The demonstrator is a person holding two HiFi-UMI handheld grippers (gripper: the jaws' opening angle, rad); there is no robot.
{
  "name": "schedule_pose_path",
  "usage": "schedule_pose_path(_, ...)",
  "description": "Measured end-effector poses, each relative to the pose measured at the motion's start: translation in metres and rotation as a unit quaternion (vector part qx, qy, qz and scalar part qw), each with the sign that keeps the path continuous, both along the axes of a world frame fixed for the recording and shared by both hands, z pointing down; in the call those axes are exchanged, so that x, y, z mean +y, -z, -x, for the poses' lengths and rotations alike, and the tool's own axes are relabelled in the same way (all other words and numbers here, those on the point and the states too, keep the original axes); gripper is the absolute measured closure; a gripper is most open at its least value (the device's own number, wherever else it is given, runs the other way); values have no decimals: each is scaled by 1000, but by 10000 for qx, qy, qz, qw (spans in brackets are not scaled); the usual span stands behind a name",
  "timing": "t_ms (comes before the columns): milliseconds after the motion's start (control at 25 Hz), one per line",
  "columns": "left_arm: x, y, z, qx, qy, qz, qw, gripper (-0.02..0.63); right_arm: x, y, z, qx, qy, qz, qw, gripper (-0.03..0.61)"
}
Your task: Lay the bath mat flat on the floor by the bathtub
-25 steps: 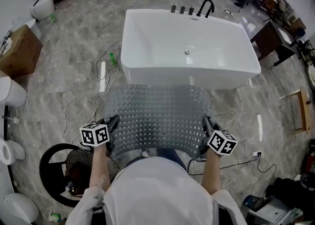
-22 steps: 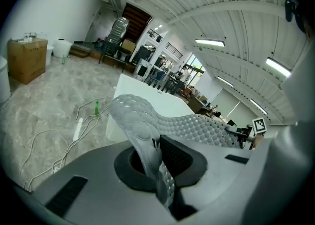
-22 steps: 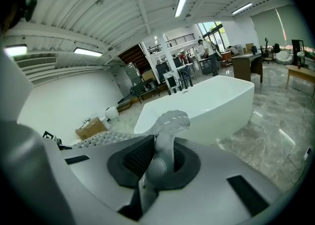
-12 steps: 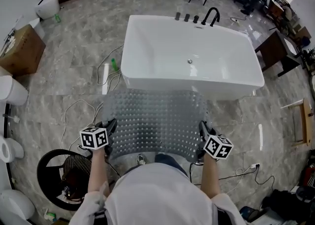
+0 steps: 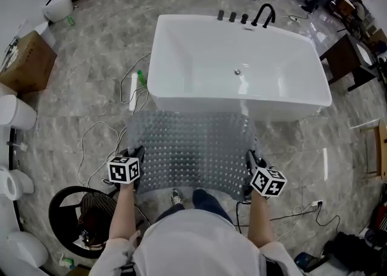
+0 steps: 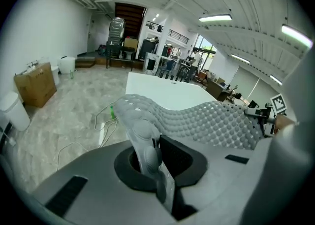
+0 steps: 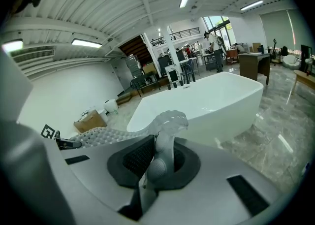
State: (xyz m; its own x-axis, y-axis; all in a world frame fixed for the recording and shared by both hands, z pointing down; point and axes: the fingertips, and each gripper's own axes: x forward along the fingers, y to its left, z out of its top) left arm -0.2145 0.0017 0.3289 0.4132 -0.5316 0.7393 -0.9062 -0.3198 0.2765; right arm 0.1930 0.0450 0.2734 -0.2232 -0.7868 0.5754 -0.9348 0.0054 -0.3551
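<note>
A grey marbled tile floor (image 5: 78,93) fills the frame, with a white freestanding bathtub (image 5: 236,63) at upper centre and a cardboard box (image 5: 24,63) at the left edge. The translucent studded bath mat (image 5: 190,148) is spread mid-frame, just below the tub's near wall. Both forearms reach forward and angle downward, and the left gripper (image 5: 138,154) and right gripper (image 5: 248,161) each have their jaws clamped tight on a near corner of the mat.

cardboard box (image 5: 29,62) cut by left edge, bath mat (image 5: 190,148) near edge behind knee

Clear bubble-dotted bath mat (image 5: 190,151), white bathtub (image 5: 236,66)
</note>
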Motion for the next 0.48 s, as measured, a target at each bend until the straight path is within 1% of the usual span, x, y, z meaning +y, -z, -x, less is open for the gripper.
schedule_pose_path(120, -10, -12, -5, -244, -14, 3, 9997, 571, -7, -8, -4, -13, -17, 37, 10000, 537)
schedule_pose_path(200, -16, -20, -8, -333, -34, 35, 9994, 571, -12, -13, -6, -14, -16, 79, 10000, 537)
schedule_pose_path(480, -28, -53, -13, -411, -21, 227, 9989, 571, -29, -44, -18, 296, 35, 252, 9992, 537)
